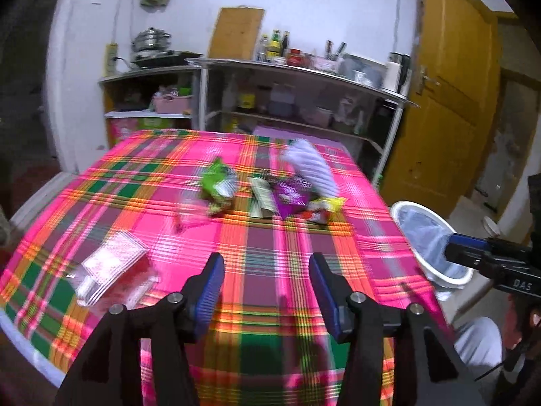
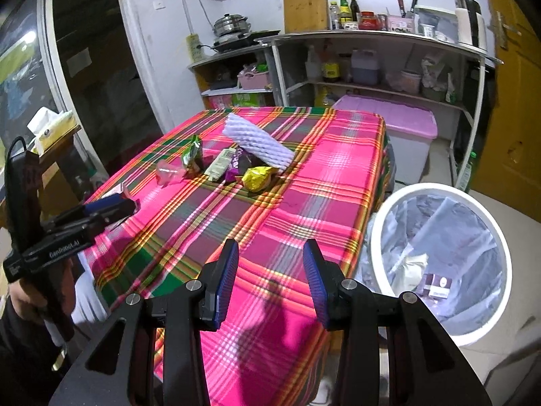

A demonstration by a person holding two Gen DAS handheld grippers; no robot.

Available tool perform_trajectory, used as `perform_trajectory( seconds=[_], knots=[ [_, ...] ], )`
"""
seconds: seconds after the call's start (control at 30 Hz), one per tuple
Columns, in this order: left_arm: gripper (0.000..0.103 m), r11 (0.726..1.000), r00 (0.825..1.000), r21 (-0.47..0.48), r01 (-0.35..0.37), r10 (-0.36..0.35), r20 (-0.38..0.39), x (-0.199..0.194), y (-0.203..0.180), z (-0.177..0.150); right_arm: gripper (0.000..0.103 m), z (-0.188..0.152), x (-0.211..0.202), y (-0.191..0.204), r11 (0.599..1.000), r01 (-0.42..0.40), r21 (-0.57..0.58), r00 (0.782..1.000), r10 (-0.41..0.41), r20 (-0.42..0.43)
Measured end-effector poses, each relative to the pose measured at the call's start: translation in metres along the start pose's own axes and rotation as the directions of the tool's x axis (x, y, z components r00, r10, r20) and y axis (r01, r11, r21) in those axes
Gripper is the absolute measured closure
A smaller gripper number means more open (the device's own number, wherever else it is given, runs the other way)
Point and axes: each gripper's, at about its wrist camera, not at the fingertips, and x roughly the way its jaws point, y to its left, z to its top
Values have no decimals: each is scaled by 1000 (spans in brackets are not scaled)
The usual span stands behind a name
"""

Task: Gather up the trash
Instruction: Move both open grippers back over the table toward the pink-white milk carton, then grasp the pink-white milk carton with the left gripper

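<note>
The white foam sleeve (image 2: 257,142) lies long and slanted on the table (image 2: 338,155), one end toward the far edge, the other toward the yellow wrapper (image 2: 257,177). Green (image 2: 192,152), pale (image 2: 219,164) and purple (image 2: 236,165) wrappers sit just beside it. The left gripper (image 1: 267,291) has its fingers (image 1: 209,291) apart, holding nothing. The right gripper (image 2: 270,280) is the same. The trash pile lies well ahead of both. A clear packet (image 1: 111,270) lies near the left fingers. The white bin (image 2: 439,270) stands beside the table.

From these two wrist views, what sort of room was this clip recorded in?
Most likely a home kitchen or kitchen-dining corner. A steel steamer pot sits on a cooktop, sauce bottles and a cutting board stand on a metal shelf unit, and a table with a plaid cloth stands before them.
</note>
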Motion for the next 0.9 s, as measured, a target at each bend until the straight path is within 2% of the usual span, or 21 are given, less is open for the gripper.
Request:
perform_trajectory(
  seconds=[0.07,0.1,0.17,0.33,0.43,0.67,0.9],
  knots=[
    [49,999,999,-14,-43,43,11,-3,17,2,59,3,3,2,1000,-9,1,1000,9,2],
    [48,998,998,-19,-59,60,15,-4,24,3,49,5,5,3,1000,-16,4,1000,16,4],
    [45,995,995,-29,-97,98,26,-7,37,4,37,8,8,4,1000,-30,8,1000,30,8],
    [40,983,984,-64,-174,176,34,-9,76,7,37,15,19,15,999,-31,-24,1000,31,-2],
    [39,978,980,-70,-197,199,28,-6,94,7,37,17,26,21,999,-34,-42,999,33,-14],
    [33,987,988,-38,-154,154,-14,9,117,4,37,23,42,31,997,-33,-68,999,30,-39],
    [31,998,997,18,-52,53,-47,16,111,-8,37,28,59,36,997,-29,-77,997,24,-67]
  ],
)
